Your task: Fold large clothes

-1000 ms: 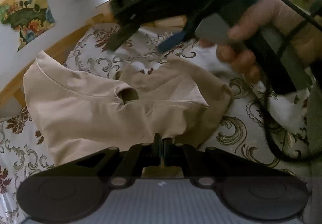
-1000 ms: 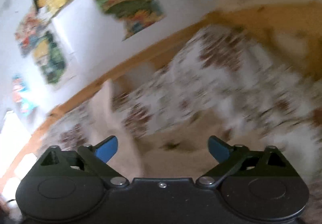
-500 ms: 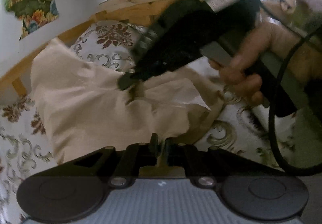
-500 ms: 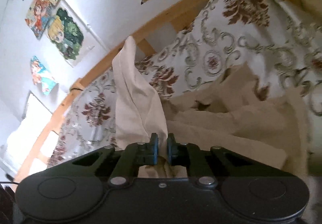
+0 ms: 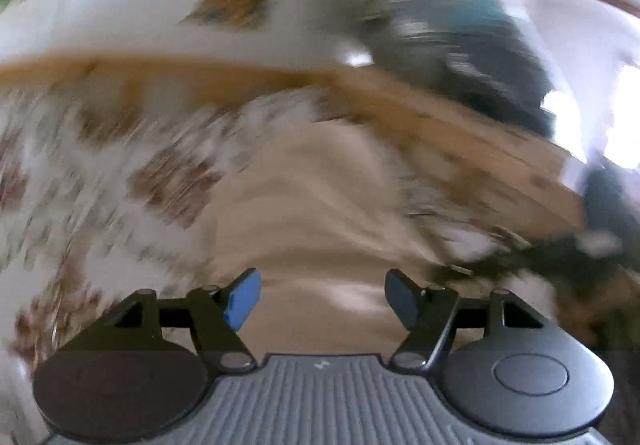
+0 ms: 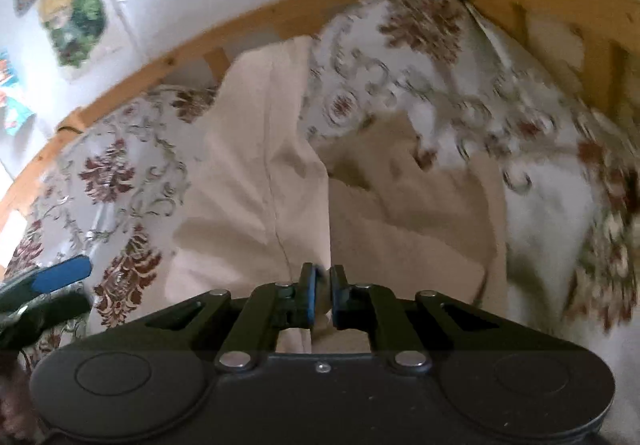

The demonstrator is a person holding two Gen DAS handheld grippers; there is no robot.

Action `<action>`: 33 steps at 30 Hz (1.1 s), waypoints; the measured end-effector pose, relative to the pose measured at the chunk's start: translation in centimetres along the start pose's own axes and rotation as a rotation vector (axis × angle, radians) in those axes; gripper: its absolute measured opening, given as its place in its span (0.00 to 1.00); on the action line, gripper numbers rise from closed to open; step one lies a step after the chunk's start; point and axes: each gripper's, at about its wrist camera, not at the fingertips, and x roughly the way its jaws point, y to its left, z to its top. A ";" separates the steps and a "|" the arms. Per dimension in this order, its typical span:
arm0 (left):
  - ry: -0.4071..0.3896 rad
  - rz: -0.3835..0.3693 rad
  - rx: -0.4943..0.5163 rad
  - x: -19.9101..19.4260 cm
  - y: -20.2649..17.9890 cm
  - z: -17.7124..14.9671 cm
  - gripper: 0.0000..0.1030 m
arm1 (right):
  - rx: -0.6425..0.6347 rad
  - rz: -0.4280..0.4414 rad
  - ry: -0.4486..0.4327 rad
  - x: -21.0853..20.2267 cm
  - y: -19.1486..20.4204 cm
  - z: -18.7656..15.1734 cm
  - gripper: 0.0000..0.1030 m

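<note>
Broadly, a bed with a white bedspread patterned in maroon and grey scrolls [image 6: 132, 173] fills the scene, boxed by a light wooden bed frame [image 6: 280, 13] along its far edge and far right corner. Wall behind: white, with colourful torn-edged posters [image 6: 76, 17].

Task item: beige cotton garment [image 6: 256, 173], large, lying mid-bed. One panel runs toward the far edge; the rest is bunched toward the right side.

Right gripper [image 6: 322, 297]: clamped tight on a raised fold of the beige garment, cloth pinched between the blue pads.

Left gripper [image 5: 320, 299]: jaws opening, nothing between them; the garment lies beyond the fingertips, not gripped.

Step in hand, as I judge it: carrying the pinched fold across. To do it well, keep the clamp firm, lift enough to clear the bunched cloth, lay edge on edge, and have the free gripper take a matching corner to keep the crease straight.

View notes: right wrist view is sharp, shows the seam, the grip, and one blue pad of the left gripper at lower left. Left wrist view is heavily smeared; only it shows the spread jaws and a dark, unidentifiable shape upper right.
</note>
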 end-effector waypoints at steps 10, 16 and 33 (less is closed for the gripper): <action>0.141 0.054 -0.300 6.5 7.6 -2.3 0.67 | 0.122 -0.110 0.052 0.4 -0.8 -1.0 0.00; 0.141 0.053 -0.277 6.5 7.0 -2.5 0.64 | 0.265 -0.212 -0.022 -0.5 -2.8 -0.9 0.30; 0.114 0.034 -0.159 5.9 4.0 -2.4 0.60 | -0.291 -0.266 -0.170 2.6 -0.2 1.8 0.02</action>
